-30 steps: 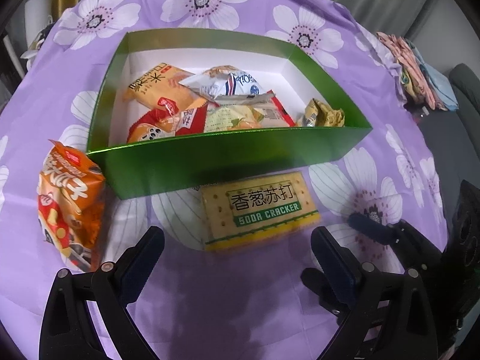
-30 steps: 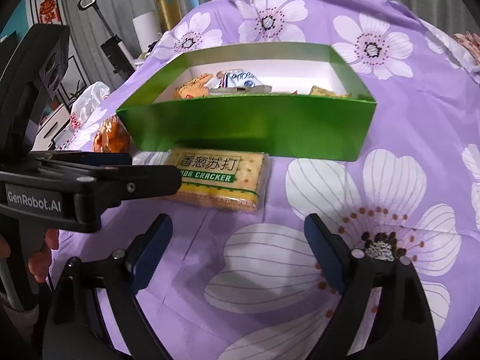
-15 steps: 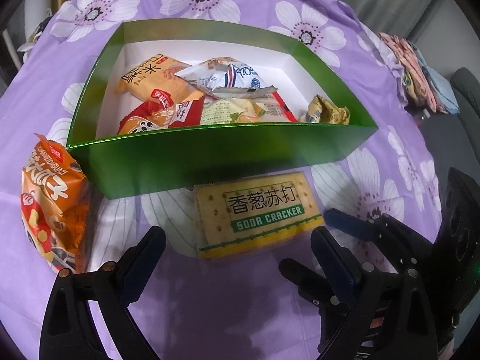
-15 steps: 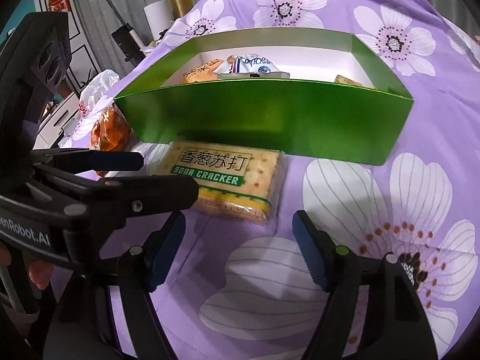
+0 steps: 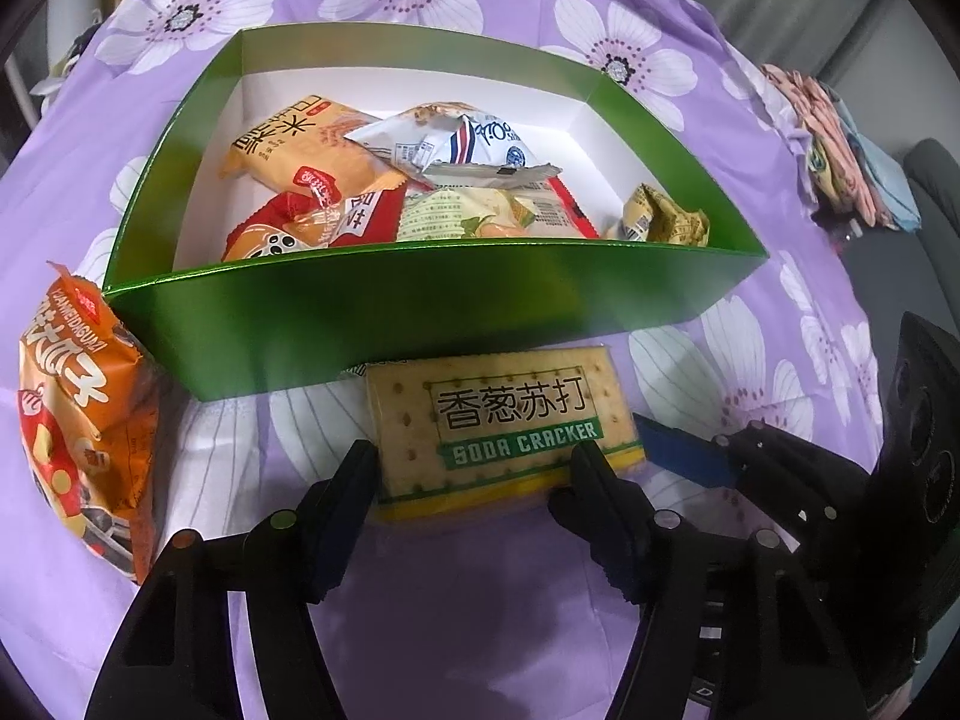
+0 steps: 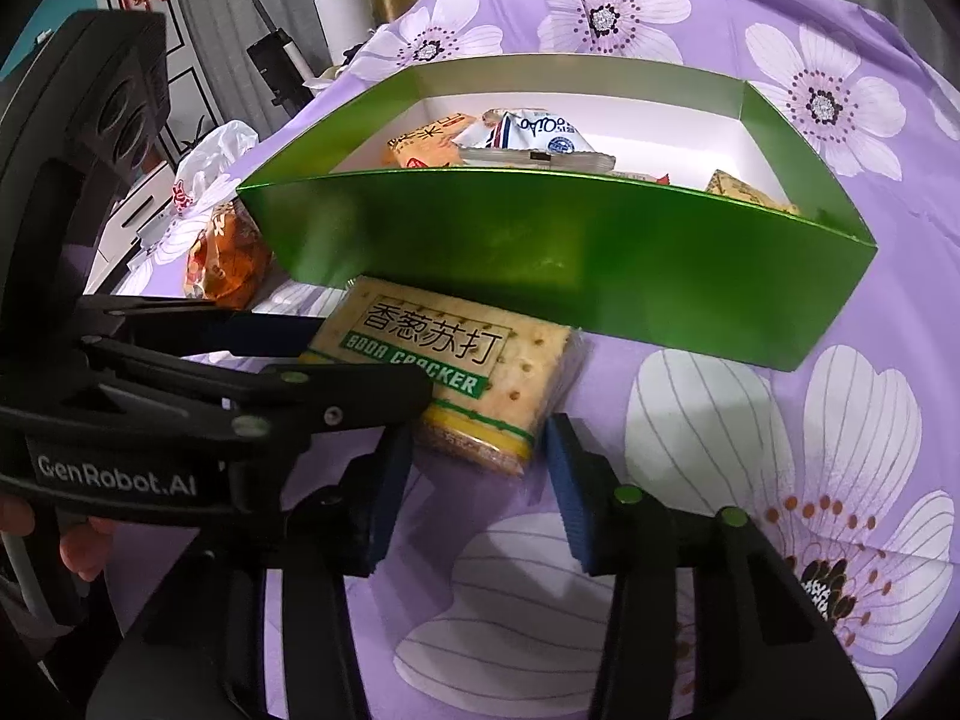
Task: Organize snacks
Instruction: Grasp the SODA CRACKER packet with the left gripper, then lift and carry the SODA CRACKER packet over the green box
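the green cardboard box sits mid-bench on the purple flowered cloth, holding several snack packets: an orange one, a white-and-blue one, a red one and a small yellow one. the soda cracker pack, marked "soda cracker", lies flat just in front of the box. the left gripper, angled down, is closing, fingers against the pack's ends. the right gripper is closing with the pack's near corner between its fingers, not pressed. an orange bag lies beside the box's left corner.

Glossy green card box, shiny plastic cracker wrapper, purple cloth
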Motion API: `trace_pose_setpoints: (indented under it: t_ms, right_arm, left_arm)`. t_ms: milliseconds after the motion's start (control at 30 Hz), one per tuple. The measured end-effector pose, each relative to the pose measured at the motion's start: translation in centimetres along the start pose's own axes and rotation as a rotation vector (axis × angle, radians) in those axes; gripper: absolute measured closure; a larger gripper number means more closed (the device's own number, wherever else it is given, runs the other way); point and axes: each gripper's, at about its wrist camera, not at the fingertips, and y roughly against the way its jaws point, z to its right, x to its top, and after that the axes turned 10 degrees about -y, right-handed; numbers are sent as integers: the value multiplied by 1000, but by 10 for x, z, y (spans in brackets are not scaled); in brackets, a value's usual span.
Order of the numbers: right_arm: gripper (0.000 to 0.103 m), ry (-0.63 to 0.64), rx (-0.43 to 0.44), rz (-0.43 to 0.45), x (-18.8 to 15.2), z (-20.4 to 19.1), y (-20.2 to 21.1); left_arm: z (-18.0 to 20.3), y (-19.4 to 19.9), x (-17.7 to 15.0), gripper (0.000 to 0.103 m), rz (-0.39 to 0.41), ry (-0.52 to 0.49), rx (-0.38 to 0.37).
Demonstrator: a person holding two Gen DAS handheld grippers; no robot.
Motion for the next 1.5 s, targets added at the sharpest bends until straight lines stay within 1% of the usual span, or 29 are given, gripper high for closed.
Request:
trace_pose_setpoints:
  t_ms: [67, 300, 433, 767, 1033, 1200, 1367, 1500]
  right_arm:
    - [60, 2, 0, 2, -1, 0, 1]
    - [61, -19, 14, 21, -6, -3, 11]
    - [61, -17, -2, 48, -8, -10, 24]
    - [61, 13, -54, 122, -2, -26, 55]
    - [61, 28, -73, 164, 3, -34, 76]
    - [61, 44, -75, 182, 9, -35, 87]
    - [61, 55, -74, 207, 14, -32, 95]
    - [61, 53, -77, 225, 25, -28, 98]
  left_arm:
    - [0, 0, 0, 37, -1, -6, 10]
    - [11, 13, -3, 37, 17, -48, 34]
    - [14, 21, -5, 37, 36, -57, 23]
    - [23, 54, -3, 37, 135, -90, 8]
    - [33, 75, -1, 37, 196, -116, 21]
    - [43, 85, 5, 37, 230, -133, 44]
    - [46, 89, 16, 37, 243, -136, 45]
    - [51, 93, 27, 37, 266, -149, 50]
